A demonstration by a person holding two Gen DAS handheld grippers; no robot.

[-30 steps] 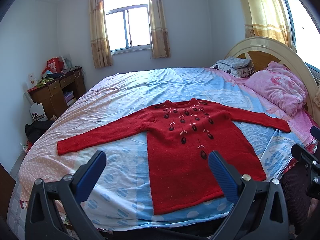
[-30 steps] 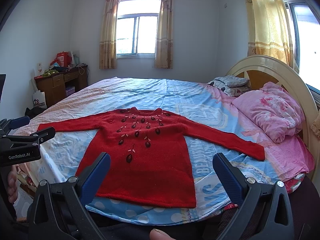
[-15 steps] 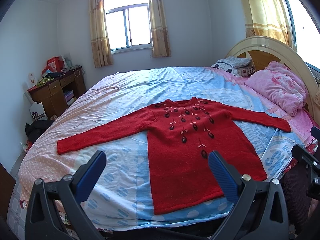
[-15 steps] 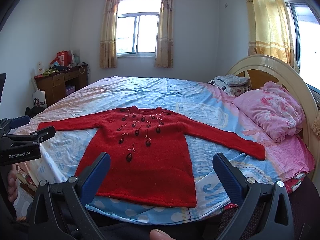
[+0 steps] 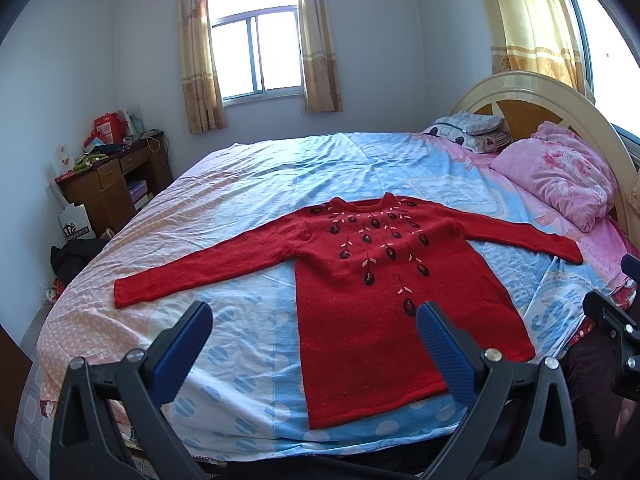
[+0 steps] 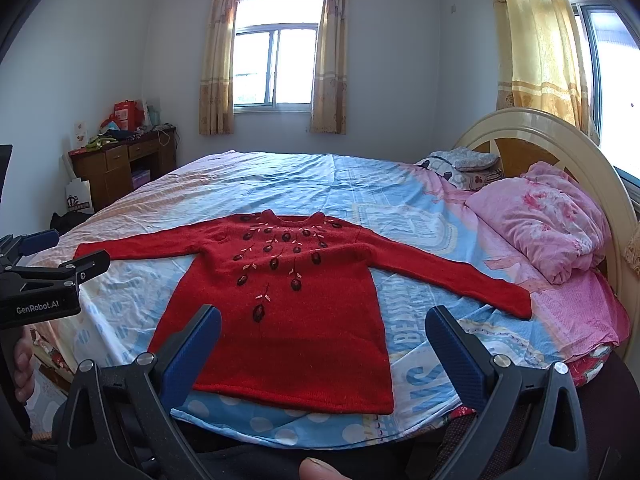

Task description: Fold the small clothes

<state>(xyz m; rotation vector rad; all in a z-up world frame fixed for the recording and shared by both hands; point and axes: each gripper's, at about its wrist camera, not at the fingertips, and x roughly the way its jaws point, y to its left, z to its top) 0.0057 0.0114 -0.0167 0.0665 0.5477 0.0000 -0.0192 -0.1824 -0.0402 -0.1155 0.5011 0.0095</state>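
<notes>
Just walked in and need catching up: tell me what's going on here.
A person holds a claw in each hand at the foot of a bed. A red sweater lies flat on the sheet, face up, both sleeves spread wide. The left claw and right claw are both open and hang short of the hem, touching nothing. No fold is made yet.

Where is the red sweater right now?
The red sweater lies flat on the bed, sleeves spread wide, near the front edge. In both wrist views it sits just beyond the open grippers, with the pink pillow to its right.
</notes>
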